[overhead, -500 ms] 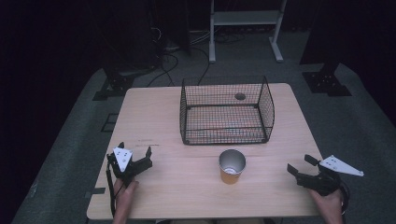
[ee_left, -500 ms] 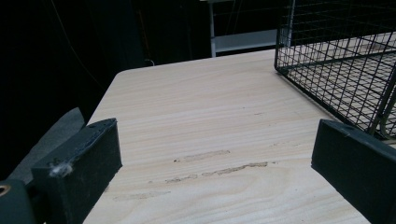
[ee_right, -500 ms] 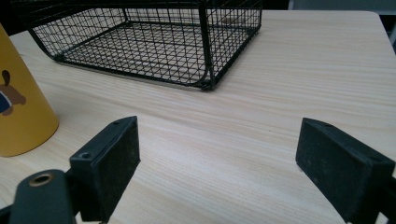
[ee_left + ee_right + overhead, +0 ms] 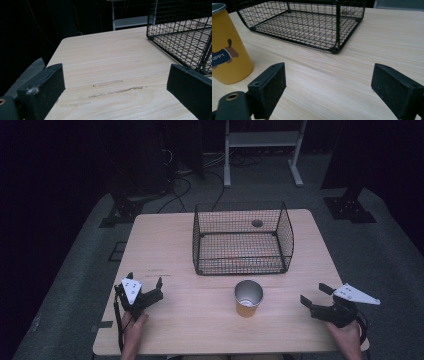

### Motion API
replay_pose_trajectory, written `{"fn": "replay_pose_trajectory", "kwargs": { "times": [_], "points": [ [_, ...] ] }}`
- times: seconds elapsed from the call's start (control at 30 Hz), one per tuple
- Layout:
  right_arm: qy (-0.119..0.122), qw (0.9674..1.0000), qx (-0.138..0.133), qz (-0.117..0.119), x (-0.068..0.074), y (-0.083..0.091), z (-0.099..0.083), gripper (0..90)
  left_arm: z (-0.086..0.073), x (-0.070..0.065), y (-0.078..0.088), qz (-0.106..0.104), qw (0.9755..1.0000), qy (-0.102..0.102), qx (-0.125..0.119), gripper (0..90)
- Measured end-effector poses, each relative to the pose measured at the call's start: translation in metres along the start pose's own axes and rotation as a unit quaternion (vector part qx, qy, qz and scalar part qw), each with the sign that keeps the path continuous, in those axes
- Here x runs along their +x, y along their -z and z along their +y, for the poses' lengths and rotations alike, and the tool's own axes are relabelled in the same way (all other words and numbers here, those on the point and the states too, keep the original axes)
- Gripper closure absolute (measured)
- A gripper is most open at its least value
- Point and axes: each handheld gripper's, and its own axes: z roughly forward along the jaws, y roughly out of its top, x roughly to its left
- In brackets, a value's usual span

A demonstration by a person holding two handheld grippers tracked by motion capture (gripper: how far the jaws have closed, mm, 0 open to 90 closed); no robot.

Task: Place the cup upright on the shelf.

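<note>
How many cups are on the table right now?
1. The cup stands upright on the table, just in front of the basket, between the left gripper and right gripper. The basket looks empty.

Dim room, lit tabletop, dark surround.
Soft overhead light on the table [image 4: 210,320]; faint shadows, no glare. High view grainy and soft; gripper views sharper, near jaws blurred, far background black.
</note>
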Motion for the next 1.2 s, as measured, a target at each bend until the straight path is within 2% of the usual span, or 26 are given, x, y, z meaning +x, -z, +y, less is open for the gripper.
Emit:
{"fn": "replay_pose_trajectory", "kwargs": {
  "times": [0.47, 0.67, 1.2],
  "points": [
    [0.029, 0.9989, 0.02, 0.031, 0.02, -0.016, 0.009, 10.6, 0.0, 0.001, 0.0, -0.001, 1.0, 0.001, 0.0, 0.8],
    [0.041, 0.998, 0.024, 0.042, 0.03, -0.018, 0.009, 10.1, 0.0, 0.0, 0.0, 0.0, 1.0, 0.001, 0.0, 0.8],
    [0.051, 0.9963, 0.031, 0.062, 0.044, -0.02, 0.006, 9.8, 0.0, 0.0, 0.0, 0.0, 1.0, 0.0, 0.0, 0.8]
  ]
}}
